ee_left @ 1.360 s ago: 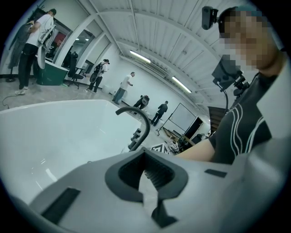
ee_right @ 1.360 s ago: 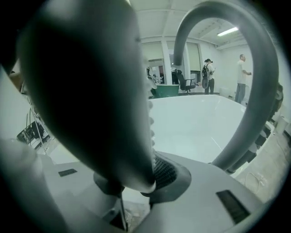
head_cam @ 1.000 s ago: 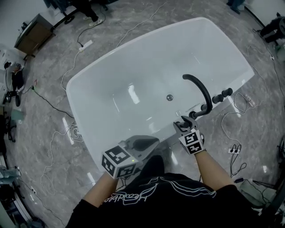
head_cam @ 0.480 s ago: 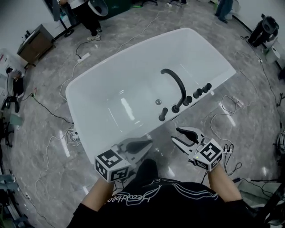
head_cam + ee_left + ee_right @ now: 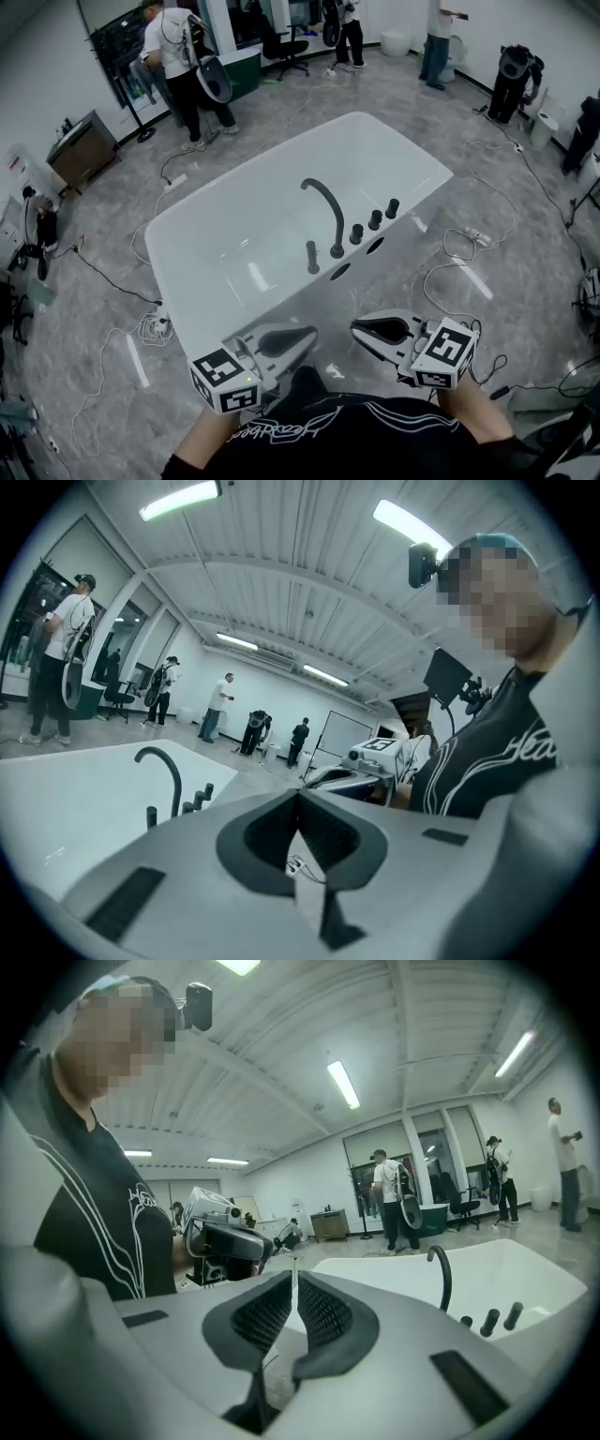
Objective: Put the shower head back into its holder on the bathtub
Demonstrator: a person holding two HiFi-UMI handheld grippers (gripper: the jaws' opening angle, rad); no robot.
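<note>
The white bathtub (image 5: 234,244) lies ahead of me, its black arched faucet (image 5: 323,202) and several knobs (image 5: 374,219) on the near rim. The black shower head (image 5: 312,256) stands upright on that rim, left of the faucet's base, with nothing touching it. Both grippers hang in front of my chest, well short of the tub. My left gripper (image 5: 305,335) is shut and empty. The jaws of my right gripper (image 5: 358,328) are closing to a thin slit, and nothing is between them. The faucet (image 5: 164,771) shows in the left gripper view, and the faucet (image 5: 441,1274) shows in the right gripper view.
Cables (image 5: 450,253) trail over the grey marble floor right of the tub, and more cables (image 5: 141,328) lie at its left. A brown cabinet (image 5: 80,150) stands far left. Several people (image 5: 183,66) stand at the back of the room.
The right gripper has left the shower head on the tub rim, drawn back and up, and its jaws have gone from wide to nearly shut. The left gripper has also drawn back and risen.
</note>
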